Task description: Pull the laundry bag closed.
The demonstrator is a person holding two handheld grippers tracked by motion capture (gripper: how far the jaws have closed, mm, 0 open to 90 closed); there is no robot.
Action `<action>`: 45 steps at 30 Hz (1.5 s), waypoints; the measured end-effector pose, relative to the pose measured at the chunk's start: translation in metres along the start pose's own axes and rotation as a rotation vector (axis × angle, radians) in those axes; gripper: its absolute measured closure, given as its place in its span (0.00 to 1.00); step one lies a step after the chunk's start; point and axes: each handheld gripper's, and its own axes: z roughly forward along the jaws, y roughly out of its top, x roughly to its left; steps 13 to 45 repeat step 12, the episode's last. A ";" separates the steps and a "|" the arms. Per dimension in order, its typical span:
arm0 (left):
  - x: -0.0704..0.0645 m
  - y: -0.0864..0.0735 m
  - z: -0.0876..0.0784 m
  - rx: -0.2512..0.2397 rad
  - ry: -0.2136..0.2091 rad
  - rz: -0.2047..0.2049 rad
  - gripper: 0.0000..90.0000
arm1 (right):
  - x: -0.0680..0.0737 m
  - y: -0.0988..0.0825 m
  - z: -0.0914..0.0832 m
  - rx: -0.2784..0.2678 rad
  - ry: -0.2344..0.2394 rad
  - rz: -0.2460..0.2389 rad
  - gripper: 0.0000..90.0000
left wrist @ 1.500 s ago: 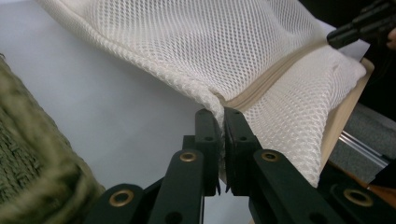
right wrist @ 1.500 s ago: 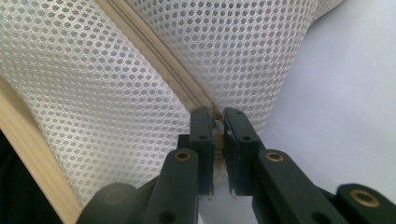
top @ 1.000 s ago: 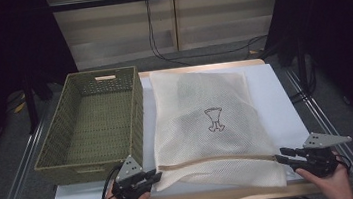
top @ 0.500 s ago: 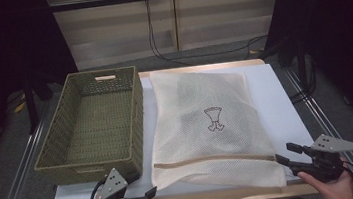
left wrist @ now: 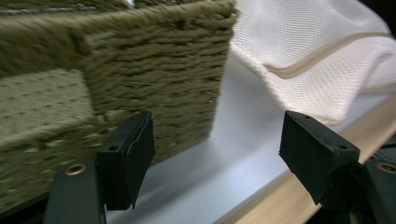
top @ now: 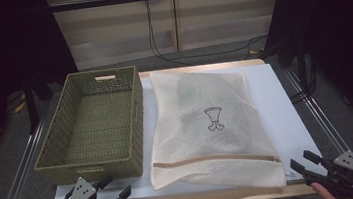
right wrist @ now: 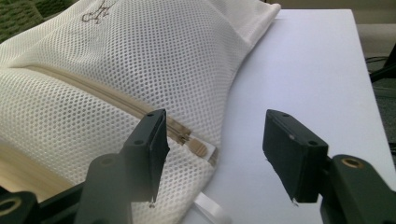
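The zipped mesh laundry bag point(top: 207, 126) is lying just right of the woven basket point(top: 92, 126). Both hand-held grippers, left point(top: 117, 194) and right point(top: 300, 163), are hovering released, nothing grasped; judged next: gripping the zipper point(right wrist: 184, 136).

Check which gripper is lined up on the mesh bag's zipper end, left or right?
The right gripper: between its open jaws sits the mesh bag and its zipper pull. The left gripper, also open, faces the green woven basket corner instead.
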 end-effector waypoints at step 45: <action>0.002 0.001 0.004 0.025 0.005 0.001 0.29 | 0.002 0.000 0.007 0.033 -0.018 -0.027 0.40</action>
